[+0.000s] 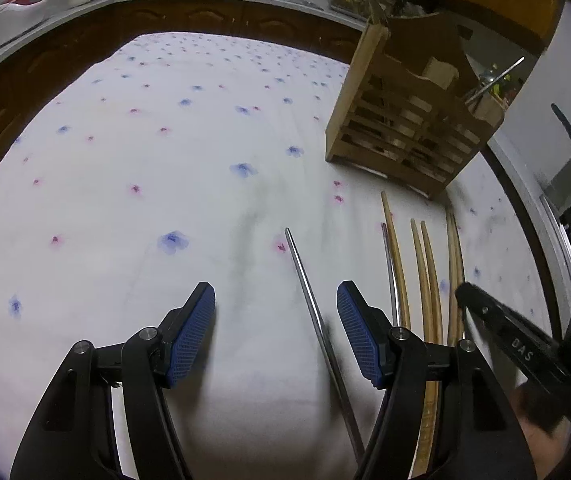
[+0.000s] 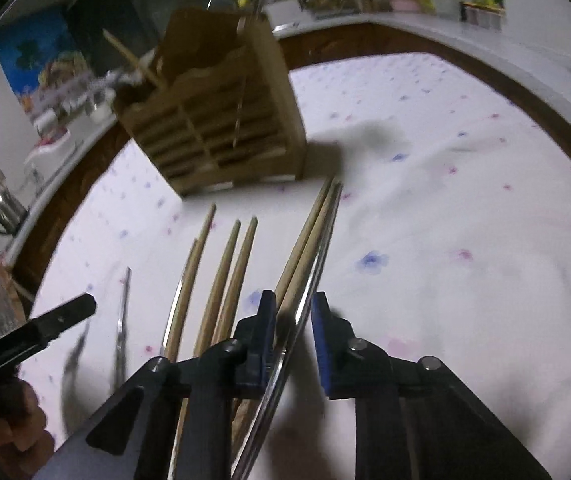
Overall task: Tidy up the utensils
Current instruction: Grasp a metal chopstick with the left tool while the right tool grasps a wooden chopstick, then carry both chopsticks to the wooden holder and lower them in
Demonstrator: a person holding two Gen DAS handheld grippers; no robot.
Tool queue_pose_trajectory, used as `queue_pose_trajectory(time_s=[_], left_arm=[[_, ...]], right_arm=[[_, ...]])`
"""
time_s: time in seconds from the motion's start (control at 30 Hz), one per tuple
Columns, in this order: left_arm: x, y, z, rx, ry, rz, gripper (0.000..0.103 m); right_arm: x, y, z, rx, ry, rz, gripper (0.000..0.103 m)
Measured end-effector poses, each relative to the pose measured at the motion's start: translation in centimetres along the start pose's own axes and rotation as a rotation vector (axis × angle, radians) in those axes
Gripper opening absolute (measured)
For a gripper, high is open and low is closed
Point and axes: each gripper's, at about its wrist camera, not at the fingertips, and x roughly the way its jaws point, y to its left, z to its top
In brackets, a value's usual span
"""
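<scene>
Going L to R in the left wrist view: white flowered cloth [image 1: 125, 200] covers the table, nothing on the left half of it. Left gripper [image 1: 275, 332] hangs low over the cloth w/ its blue pads spread wide and nothing pinched. A metal chopstick [image 1: 313, 312] lies on the cloth between the fingers, closer to the right pad, not touched as far as I can see. Just right of that pad is a row of wooden chopsticks [image 1: 425, 280] lying roughly parallel, w/ another thin metal one mixed in beside the leftmost. Behind them, upper right, stands the wooden rack [image 1: 405, 120], slatted front, a few utensils sticking out the top. At the far right edge the right gripper [image 1: 470, 293] pokes in over the chopsticks.

Right wrist view, same order: left gripper's finger tip at the left edge, then the wooden chopsticks fanned out, rack behind. The right one's pads are nearly pressed together around a shiny metal chopstick [image 2: 305, 308] that runs up between them. It's blurry, so can't tell if both pads actually bite on it yet. A wooden pair lies right beside it.
</scene>
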Motion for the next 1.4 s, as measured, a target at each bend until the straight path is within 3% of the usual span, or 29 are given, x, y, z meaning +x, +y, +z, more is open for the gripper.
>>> queue_pose_trajectory(time_s=[0.3, 0.4, 0.47, 0.6, 0.77, 0.87, 0.93, 1.03, 1.23, 1.4], left_arm=[[1.1, -0.5, -0.3, 0.034, 0.040, 0.010, 0.064], [1.6, -0.9, -0.4, 0.049, 0.046, 0.014, 0.064], [1.8, -1.4, -0.4, 0.072, 0.041, 0.030, 0.064], [2.3, -2.5, -0.3, 0.129, 0.038, 0.063, 0.062], [3.0, -3.7, -0.2, 0.204, 0.029, 0.106, 0.061], [3.3, -4.4, 0.0, 0.241, 0.017, 0.106, 0.050], [3.4, -4.7, 0.3, 0.260, 0.011, 0.099, 0.028], [3.6, -5.2, 0.5, 0.294, -0.001, 0.089, 0.009], [3.5, -4.3, 0.9, 0.251, 0.002, 0.010, 0.005], [1.5, -3.2, 1.4, 0.190, -0.024, -0.063, 0.004]], right_arm=[[-2.0, -1.8, -1.2, -0.070, 0.029, -0.033, 0.014], [-3.0, -3.5, -1.7, -0.022, 0.039, -0.011, 0.023], [-3.6, -4.2, -1.7, 0.008, 0.019, -0.002, 0.023], [-4.1, -4.0, -0.2, 0.029, -0.036, 0.016, 0.020], [-1.3, -2.5, 2.4, 0.037, -0.022, 0.049, 0.019], [1.5, -2.6, 4.2, 0.067, 0.013, 0.027, 0.021], [2.8, -2.7, 5.0, 0.076, 0.026, 0.018, 0.021], [3.9, -2.0, 6.2, 0.030, 0.020, -0.014, 0.018], [4.2, -1.2, 6.1, -0.056, 0.016, -0.059, 0.009], [2.0, -1.6, 5.2, 0.007, -0.015, 0.022, 0.006]])
